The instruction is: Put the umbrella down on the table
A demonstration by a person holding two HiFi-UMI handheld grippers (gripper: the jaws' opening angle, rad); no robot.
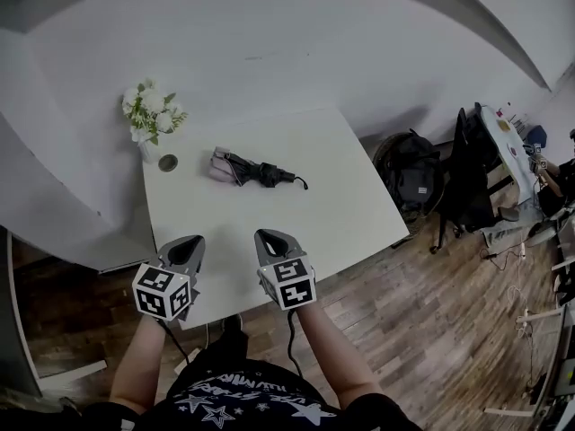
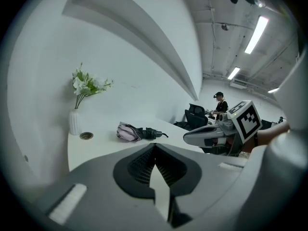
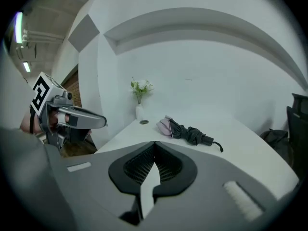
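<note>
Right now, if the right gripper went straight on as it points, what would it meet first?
Tilted down, the right gripper probably meets the white tabletop first, short of the folded dark umbrella; depth unclear.

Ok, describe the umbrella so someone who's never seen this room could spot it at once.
Find the white rectangular table against the white wall, with a white vase of flowers at its far left corner. Just right of the vase lies the folded dark grey umbrella with a pale pink end, the only long fabric thing there.
</note>
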